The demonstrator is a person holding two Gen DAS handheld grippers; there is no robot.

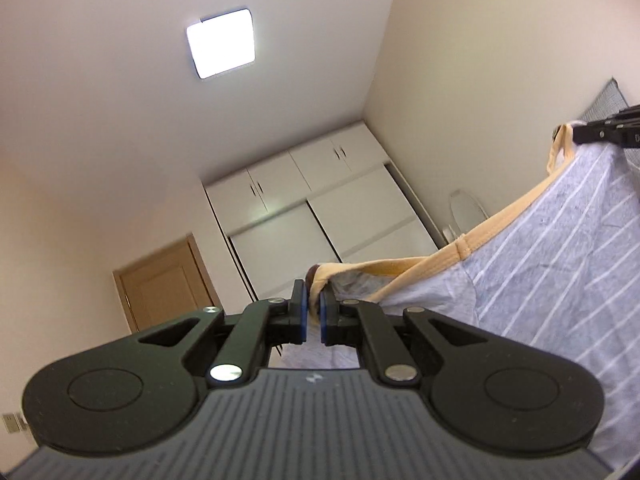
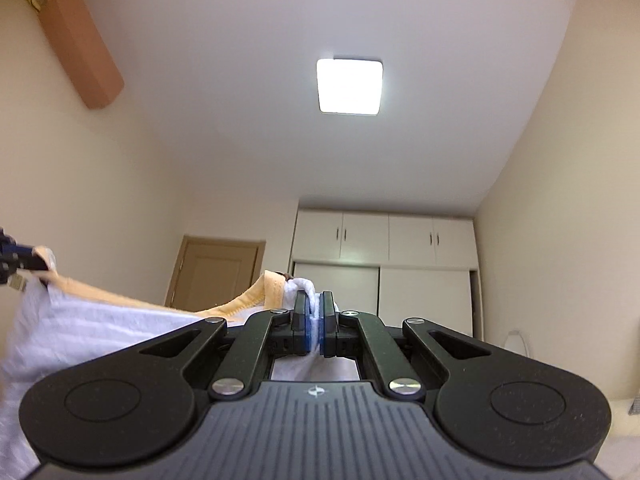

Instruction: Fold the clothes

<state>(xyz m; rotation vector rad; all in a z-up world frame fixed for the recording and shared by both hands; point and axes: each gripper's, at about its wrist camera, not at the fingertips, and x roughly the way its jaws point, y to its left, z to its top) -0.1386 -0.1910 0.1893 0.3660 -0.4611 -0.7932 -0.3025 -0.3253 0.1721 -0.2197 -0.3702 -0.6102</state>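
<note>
Black linkage arms fill the bottom of both wrist views, and ahead of them the grey cotton garment with thin white stripes and a pale orange trim band (image 1: pixel 560 264) hangs in the air, stretched between the two tools. That trim band is the long axis: from the left wrist view it runs up and to the right, from the left gripper (image 1: pixel 314 312), pinched tight on one end of the trim, to the right gripper (image 1: pixel 600 132), whose tip clamps the far end at the frame edge. Switch views and the right gripper (image 2: pixel 314 320) is pressed together on a white fold of cloth beside the trim, with the garment (image 2: pixel 80 328) spreading away to the left. Both hands look equally placed, one at each end, so the coming fold likely hinges on keeping that edge taut and level. Hidden: the garment's lower part, any surface beneath it, and what kind of garment it is.
</note>
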